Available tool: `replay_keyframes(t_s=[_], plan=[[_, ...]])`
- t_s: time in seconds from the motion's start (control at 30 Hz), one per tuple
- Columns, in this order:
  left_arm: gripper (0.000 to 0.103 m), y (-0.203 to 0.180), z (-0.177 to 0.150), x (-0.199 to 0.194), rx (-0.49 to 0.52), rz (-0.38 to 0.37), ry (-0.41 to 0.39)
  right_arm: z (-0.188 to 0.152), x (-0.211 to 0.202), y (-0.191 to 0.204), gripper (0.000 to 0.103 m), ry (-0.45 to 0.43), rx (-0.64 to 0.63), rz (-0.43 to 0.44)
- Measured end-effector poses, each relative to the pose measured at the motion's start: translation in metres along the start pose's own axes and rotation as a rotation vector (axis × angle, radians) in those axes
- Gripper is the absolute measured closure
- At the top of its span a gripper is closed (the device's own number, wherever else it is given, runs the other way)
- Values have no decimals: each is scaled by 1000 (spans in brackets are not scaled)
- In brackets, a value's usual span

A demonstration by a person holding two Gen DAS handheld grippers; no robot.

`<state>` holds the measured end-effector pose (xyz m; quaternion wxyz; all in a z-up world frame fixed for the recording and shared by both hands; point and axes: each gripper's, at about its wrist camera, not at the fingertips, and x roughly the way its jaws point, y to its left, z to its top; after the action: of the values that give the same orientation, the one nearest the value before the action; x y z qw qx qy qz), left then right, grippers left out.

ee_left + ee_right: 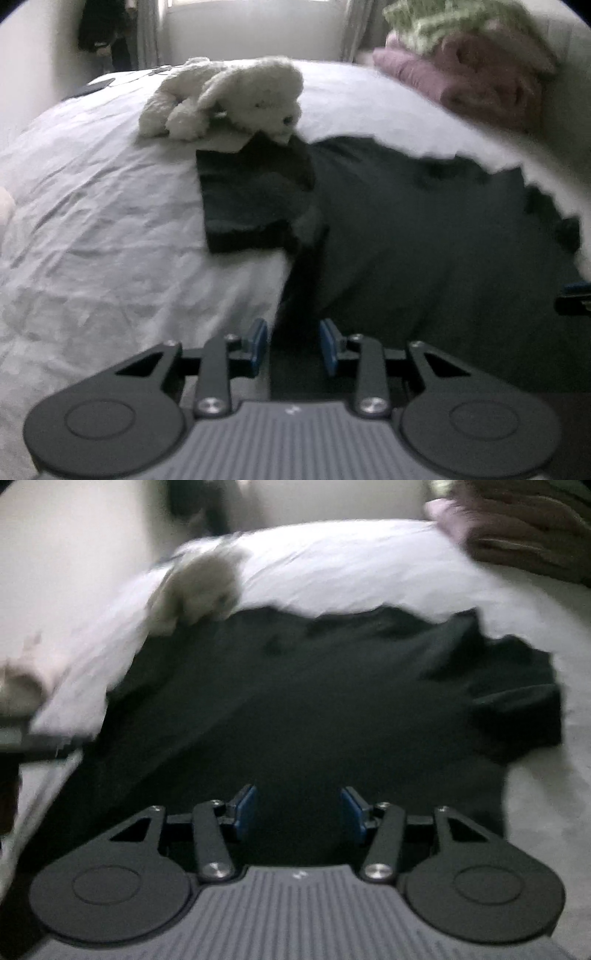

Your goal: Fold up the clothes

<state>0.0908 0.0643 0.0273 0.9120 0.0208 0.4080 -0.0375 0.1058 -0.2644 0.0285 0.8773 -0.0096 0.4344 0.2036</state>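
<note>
A dark T-shirt [424, 229] lies spread on the white bed [110, 221], its left sleeve [251, 199] sticking out flat toward the plush toy. My left gripper [293, 345] is open, its blue pads over the shirt's near left hem edge. In the right wrist view the same T-shirt [314, 701] fills the middle, with its right sleeve [517, 709] bunched at the far right. My right gripper [299, 812] is open wide just above the shirt's near part, nothing between the pads. The right gripper's tip [574, 295] shows at the left view's right edge.
A white plush dog [229, 99] lies on the bed just beyond the left sleeve. A pile of pink and green clothes [469, 62] sits at the far right by the wall. A dark flat object [96, 86] rests at the bed's far left corner.
</note>
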Motion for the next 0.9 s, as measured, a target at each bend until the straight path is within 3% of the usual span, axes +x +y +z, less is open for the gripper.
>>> replay_keyframes(t_s=[0.07,0.13,0.47,0.67,0.9], plan=[[70,-1,-1,1,21,21,6,-5,5,3,47,46,-40,-21],[70,0,0,0,22,33,13,-7,2,-7,39,63,-49,-38],[69,14,-4,1,-19,21,8,-31,-22,-41,38,122,-39,-137],[69,15,-8,-15,-24,-26,1,-50,-48,-26,38,66,-35,-207],[69,6,-21,-42,46,-146,-45,-70,-72,41,38,-67,10,-116]])
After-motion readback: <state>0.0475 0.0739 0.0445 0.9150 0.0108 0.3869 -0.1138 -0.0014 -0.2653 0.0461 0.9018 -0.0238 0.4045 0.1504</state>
